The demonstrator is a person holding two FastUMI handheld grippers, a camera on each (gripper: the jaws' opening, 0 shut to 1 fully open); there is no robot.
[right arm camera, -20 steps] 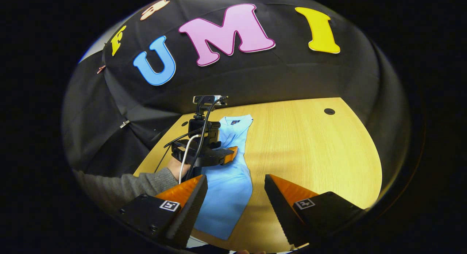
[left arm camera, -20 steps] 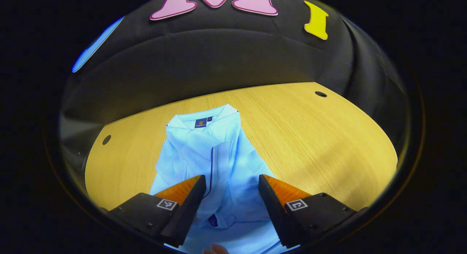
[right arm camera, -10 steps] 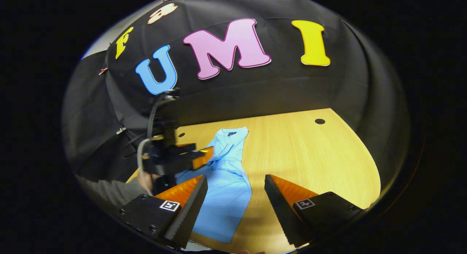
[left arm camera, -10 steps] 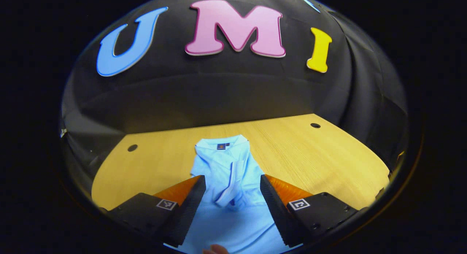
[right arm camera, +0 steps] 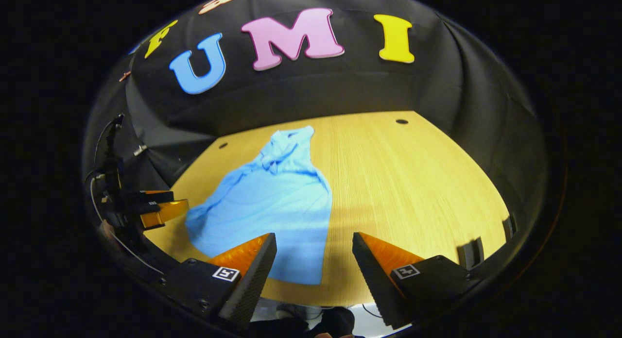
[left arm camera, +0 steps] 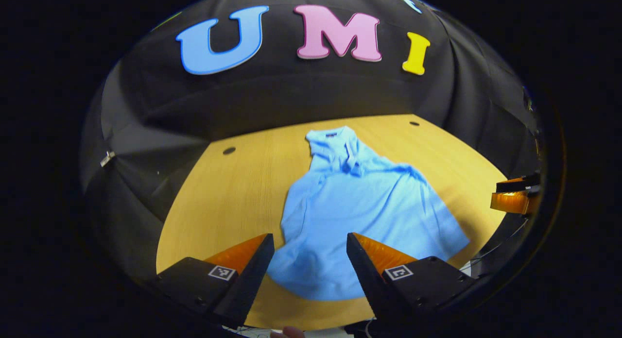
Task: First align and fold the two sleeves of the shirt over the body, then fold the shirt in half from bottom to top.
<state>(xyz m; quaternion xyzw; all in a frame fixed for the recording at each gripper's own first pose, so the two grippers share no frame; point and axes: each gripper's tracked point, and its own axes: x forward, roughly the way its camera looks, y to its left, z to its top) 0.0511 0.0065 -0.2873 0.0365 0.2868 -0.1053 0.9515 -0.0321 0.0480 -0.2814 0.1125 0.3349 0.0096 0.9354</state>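
A light blue shirt (left arm camera: 359,207) lies on the wooden table (left arm camera: 228,197), collar (left arm camera: 333,135) at the far end and hem toward the near edge. Cloth is bunched in folds just below the collar. My left gripper (left arm camera: 308,260) hangs open above the near edge, over the hem, holding nothing. The right gripper (left arm camera: 512,194) shows at the far right. In the right gripper view the shirt (right arm camera: 272,207) spreads left of centre, and my right gripper (right arm camera: 313,260) stands open over its near right corner. The left gripper (right arm camera: 167,206) hovers off the shirt's left side.
The table (right arm camera: 418,182) has small round holes near its far corners (left arm camera: 229,150) (right arm camera: 401,121). Black cloth walls close in the back and sides. Bare wood stretches to the right of the shirt in the right gripper view. Cables trail from the left gripper.
Both grippers have drawn back from the shirt toward the table's near edge and apart sideways. The left one, earlier low over the folded sleeves, now sits farther off, still open.
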